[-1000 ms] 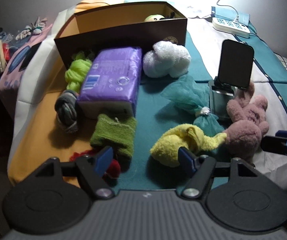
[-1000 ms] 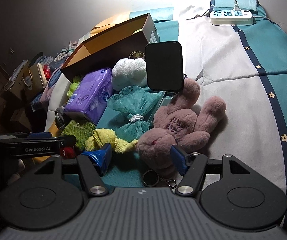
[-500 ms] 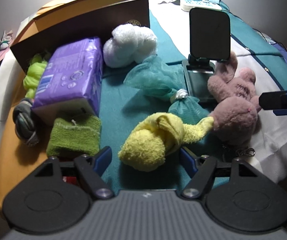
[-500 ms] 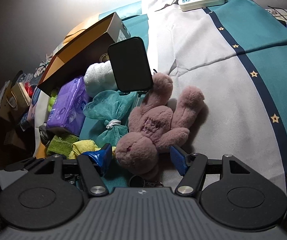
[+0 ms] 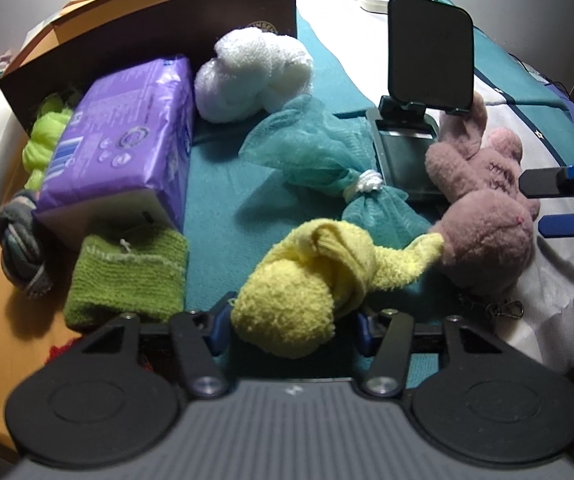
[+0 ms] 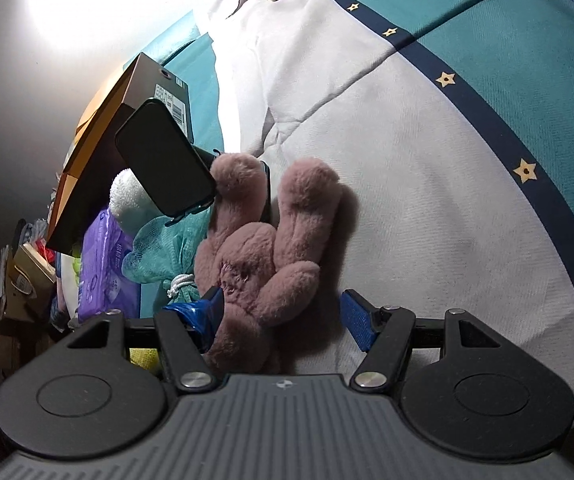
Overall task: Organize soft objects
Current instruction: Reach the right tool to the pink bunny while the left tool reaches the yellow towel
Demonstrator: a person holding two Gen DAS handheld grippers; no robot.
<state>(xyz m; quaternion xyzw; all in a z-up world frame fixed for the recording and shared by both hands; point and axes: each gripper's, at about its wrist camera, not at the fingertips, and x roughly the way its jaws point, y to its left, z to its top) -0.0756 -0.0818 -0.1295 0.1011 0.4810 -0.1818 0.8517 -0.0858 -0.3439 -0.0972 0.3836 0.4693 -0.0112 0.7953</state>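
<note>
A yellow fluffy bundle (image 5: 287, 308) lies on the teal bedspread between the fingers of my left gripper (image 5: 292, 322). Its jaws are closing, with the pads right at the bundle's sides and no squeeze showing. A pink plush rabbit (image 6: 255, 264) lies beside it on the white stripe. My right gripper (image 6: 283, 316) stands open astride the rabbit's lower body: the left pad is against the fur, the right pad apart from it. In the left wrist view the right gripper (image 5: 555, 204) comes in from the right edge next to the rabbit (image 5: 483, 216).
Behind lie a teal mesh pouf (image 5: 319, 160), a white fluffy cloth (image 5: 255, 72), a purple pack (image 5: 123, 148), a green knit piece (image 5: 127, 280), a grey knotted sock (image 5: 19, 248) and lime yarn (image 5: 43, 140). A brown box (image 5: 147, 28) and a phone on a stand (image 5: 431, 56) stand further back.
The left gripper came down over the yellow bundle and its jaws narrowed around it. The right gripper rolled and moved in over the pink rabbit.
</note>
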